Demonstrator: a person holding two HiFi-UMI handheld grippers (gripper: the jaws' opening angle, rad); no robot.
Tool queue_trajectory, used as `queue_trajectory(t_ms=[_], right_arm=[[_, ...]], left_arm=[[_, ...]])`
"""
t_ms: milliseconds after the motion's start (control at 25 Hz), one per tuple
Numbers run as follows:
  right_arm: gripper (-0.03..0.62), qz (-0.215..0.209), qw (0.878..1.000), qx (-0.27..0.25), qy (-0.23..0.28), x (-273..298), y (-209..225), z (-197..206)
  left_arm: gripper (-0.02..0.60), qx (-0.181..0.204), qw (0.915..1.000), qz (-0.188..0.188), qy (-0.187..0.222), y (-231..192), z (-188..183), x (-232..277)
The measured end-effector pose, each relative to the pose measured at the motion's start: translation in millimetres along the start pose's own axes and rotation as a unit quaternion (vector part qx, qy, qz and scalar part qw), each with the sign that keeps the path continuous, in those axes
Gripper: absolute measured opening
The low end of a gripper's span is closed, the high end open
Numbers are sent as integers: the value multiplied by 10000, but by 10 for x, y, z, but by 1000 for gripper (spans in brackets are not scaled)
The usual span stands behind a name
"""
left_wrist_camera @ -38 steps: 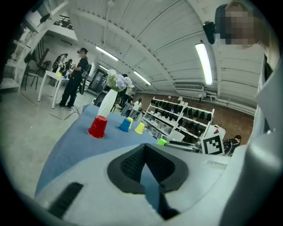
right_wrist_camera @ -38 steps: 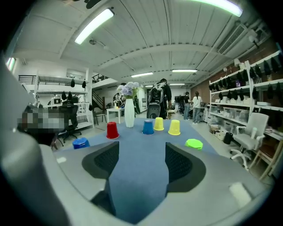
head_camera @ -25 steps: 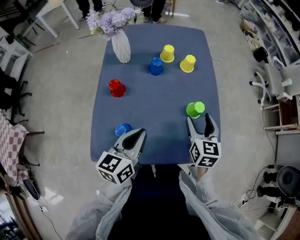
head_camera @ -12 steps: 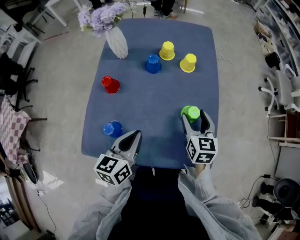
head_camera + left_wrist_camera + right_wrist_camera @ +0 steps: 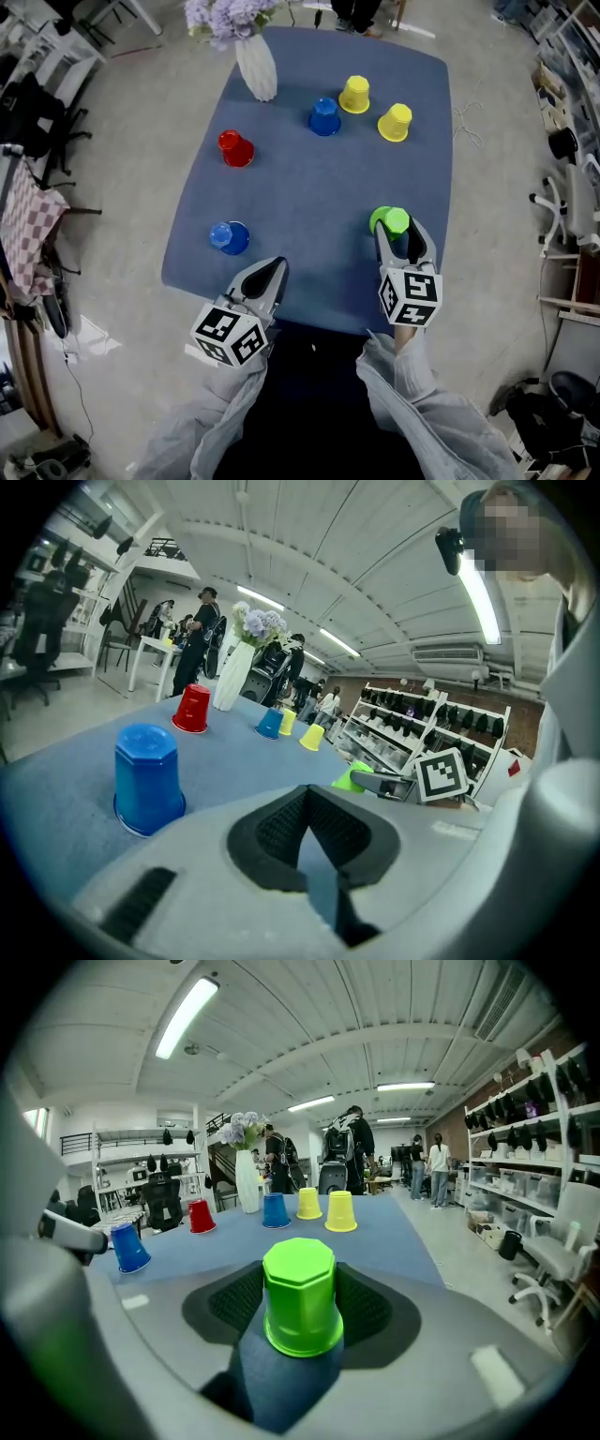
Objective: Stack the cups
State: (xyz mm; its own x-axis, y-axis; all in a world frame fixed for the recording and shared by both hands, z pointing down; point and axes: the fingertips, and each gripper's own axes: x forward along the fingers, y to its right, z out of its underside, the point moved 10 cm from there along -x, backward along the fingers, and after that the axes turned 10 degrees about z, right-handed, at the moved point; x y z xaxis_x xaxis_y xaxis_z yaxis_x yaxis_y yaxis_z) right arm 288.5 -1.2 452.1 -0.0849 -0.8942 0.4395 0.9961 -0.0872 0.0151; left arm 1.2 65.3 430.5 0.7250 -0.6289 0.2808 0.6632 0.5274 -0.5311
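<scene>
A green cup (image 5: 392,220) stands upside down on the blue table (image 5: 309,206), near its right front. My right gripper (image 5: 398,229) reaches around it; its jaws have just been closing and the pads now lie against the cup's sides (image 5: 300,1297). An upturned blue cup (image 5: 228,237) stands at the front left, a little ahead and left of my left gripper (image 5: 272,269), which is shut with nothing in it. Farther back are a red cup (image 5: 234,148), another blue cup (image 5: 324,117) and two yellow cups (image 5: 354,95) (image 5: 395,122), all upside down.
A white ribbed vase (image 5: 257,67) with lilac flowers stands at the table's far left corner. Chairs and shelving line the floor on both sides. In the left gripper view the near blue cup (image 5: 147,778) stands close at the left, the red cup (image 5: 193,708) behind it.
The right gripper moved forward until the green cup stood between its jaws, then the jaws narrowed onto it. The left gripper sank slightly near the table's front edge.
</scene>
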Motion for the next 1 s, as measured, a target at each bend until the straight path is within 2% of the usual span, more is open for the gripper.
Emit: queue_trajectory(t_ms=[440, 720, 1000], right_arm=[[250, -486, 9985, -179, 205, -148, -441, -46], [251, -868, 9950, -418, 245, -113, -1017, -179], [251, -1439, 9878, -587, 140, -89, -1501, -252]], left_arm=[[-2, -33, 9992, -287, 284, -136, 74, -444], [-2, -189, 9976, -534, 396, -450, -83, -822], [-2, -253, 9962, -702, 438, -675, -209, -997]])
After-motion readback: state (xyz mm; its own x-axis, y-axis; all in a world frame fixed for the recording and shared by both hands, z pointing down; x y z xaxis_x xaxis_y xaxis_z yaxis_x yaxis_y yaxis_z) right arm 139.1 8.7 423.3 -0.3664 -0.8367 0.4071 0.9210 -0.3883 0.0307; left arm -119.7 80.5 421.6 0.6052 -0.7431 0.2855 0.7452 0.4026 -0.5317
